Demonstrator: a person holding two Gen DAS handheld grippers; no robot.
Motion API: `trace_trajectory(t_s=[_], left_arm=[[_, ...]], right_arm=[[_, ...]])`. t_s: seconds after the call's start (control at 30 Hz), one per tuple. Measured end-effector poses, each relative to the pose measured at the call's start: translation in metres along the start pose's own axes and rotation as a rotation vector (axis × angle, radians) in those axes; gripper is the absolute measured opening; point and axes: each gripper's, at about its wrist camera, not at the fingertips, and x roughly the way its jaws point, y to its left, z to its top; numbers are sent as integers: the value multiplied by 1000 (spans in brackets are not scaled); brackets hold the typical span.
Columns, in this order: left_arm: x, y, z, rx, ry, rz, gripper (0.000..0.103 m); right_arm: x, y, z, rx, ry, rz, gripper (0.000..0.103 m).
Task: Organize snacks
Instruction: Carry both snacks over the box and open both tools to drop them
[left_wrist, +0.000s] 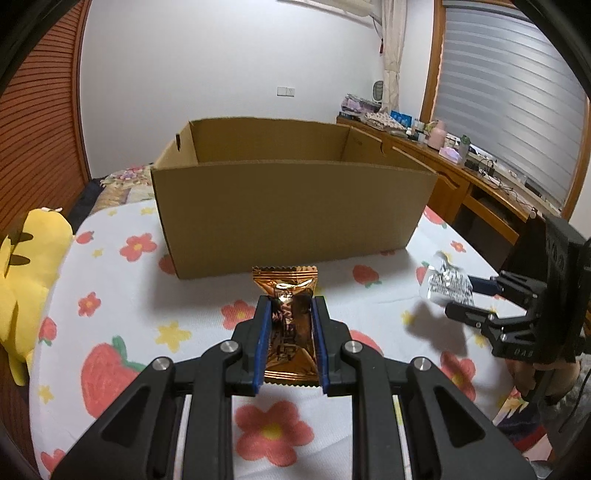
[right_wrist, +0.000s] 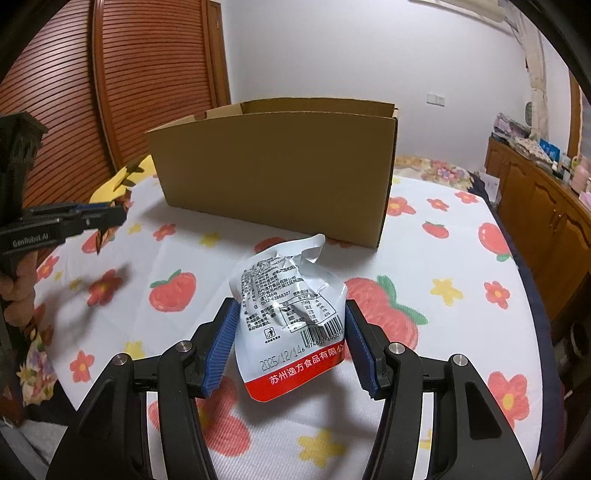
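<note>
The left gripper (left_wrist: 290, 306) is clenching a copper-gold foil snack packet (left_wrist: 291, 325) lengthwise between its blue pads (left_wrist: 261, 343), the crimped far end of the packet sticking out past the fingertips and the near end reaching back toward the camera. The packet is hanging above the flower-and-strawberry sheet (left_wrist: 110, 295) of the bed, its shadow falling on the cloth below. Just beyond the packet's tip an open cardboard box (left_wrist: 288, 206) is standing on the bed, its near wall facing the gripper; what it holds is hidden from here.

The right gripper (right_wrist: 290, 314) is grasping a silver pouch with a red bottom band (right_wrist: 291, 325), its printed back with barcode and date stamp turned up, the blue pads pressing its two side edges and its crumpled top sticking forward past the fingertips. This pouch too is being held clear of the sheet, short of the box's near right corner (right_wrist: 384, 206).

Each gripper is showing in the other's view, off to the side and well apart, a hand (right_wrist: 14, 273) wrapping the left one's handle. A yellow plush toy (left_wrist: 26, 280) is lying at the bed's left edge, and a cluttered wooden dresser (left_wrist: 461, 173) is running along the wall under the blinds.
</note>
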Motion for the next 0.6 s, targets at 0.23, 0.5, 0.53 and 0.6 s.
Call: trace_trajectory(t_s=[0.23, 0.5, 0.53, 0.6], left_arm=[[-8, 5, 18, -5, -46, 16, 19], [-18, 7, 48, 4, -104, 31, 19], [-21, 5, 52, 11, -113, 33, 19], [-27, 2, 62, 27, -136, 36, 19]], right_arm=[[1, -2, 1, 4, 10, -14, 58], [-16, -14, 22, 27, -36, -1, 58], [-19, -15, 28, 24, -46, 1, 58], [-28, -15, 43, 3, -75, -11, 58]])
